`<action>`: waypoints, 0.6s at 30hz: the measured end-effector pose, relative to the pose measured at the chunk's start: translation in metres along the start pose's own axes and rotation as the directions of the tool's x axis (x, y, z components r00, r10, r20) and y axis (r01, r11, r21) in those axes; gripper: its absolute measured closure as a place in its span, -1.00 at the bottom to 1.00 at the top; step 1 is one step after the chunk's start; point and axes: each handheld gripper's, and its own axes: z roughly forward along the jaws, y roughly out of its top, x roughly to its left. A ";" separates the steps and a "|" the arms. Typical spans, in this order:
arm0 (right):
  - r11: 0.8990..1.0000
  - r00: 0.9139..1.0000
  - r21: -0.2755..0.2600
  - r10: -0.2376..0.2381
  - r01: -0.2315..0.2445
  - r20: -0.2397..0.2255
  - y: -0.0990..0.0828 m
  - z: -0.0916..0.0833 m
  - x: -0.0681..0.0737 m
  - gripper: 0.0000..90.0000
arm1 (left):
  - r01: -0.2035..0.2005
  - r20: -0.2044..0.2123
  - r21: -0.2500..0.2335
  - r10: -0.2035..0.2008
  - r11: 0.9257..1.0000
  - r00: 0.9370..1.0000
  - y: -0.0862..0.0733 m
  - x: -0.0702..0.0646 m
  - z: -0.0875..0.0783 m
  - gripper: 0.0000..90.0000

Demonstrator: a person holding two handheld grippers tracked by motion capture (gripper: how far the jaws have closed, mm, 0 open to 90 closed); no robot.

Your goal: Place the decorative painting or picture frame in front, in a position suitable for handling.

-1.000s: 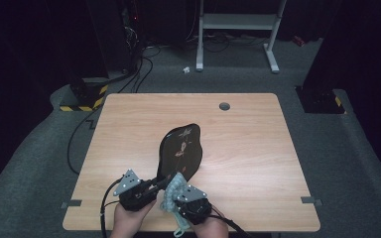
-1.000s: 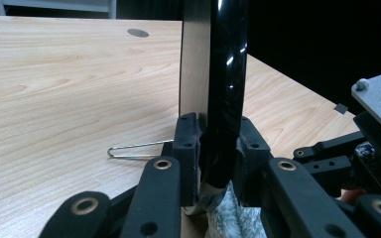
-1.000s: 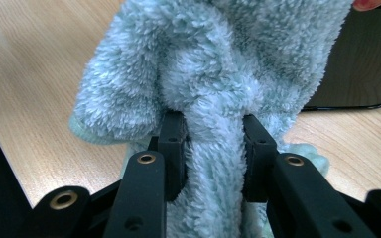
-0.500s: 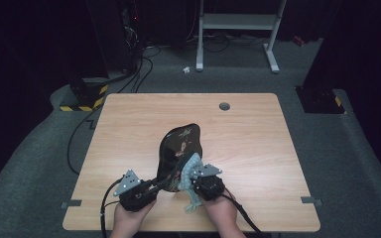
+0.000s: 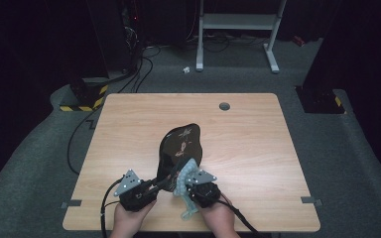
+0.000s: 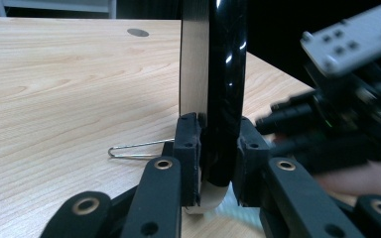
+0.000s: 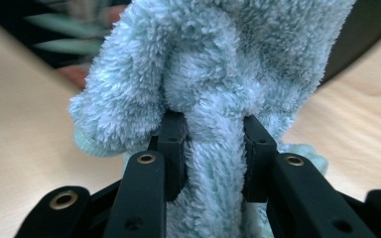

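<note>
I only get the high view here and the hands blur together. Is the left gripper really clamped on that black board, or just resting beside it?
Observer: Clamped. In the left gripper view the left gripper has both pads pressed on the edge of the black board, which stands upright.
Operator: And the right one, is it holding the cloth?
Observer: Yes. The right gripper pinches a bunched fold of the pale blue cloth between its pads.
Operator: Anything loose on the table near the board?
Observer: A thin wire clip lies on the table beside the left gripper.
</note>
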 end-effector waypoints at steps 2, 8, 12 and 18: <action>1.000 0.999 -0.004 -0.023 0.023 -0.028 -0.003 -0.002 0.011 0.52 | -0.001 -0.001 0.000 0.001 1.000 1.000 0.000 0.000 0.000 0.69; 0.999 0.995 -0.014 -0.054 0.053 -0.078 -0.008 -0.005 0.029 0.53 | -0.002 -0.001 0.000 0.002 1.000 1.000 0.000 0.000 0.000 0.69; 0.999 0.997 -0.016 -0.044 0.043 -0.065 -0.005 -0.005 0.021 0.53 | -0.003 0.000 0.002 0.003 1.000 1.000 0.000 0.000 0.000 0.69; 1.000 0.999 -0.007 0.002 -0.002 -0.037 0.003 -0.002 -0.002 0.53 | 0.000 0.004 0.005 0.000 1.000 1.000 0.000 0.000 0.000 0.68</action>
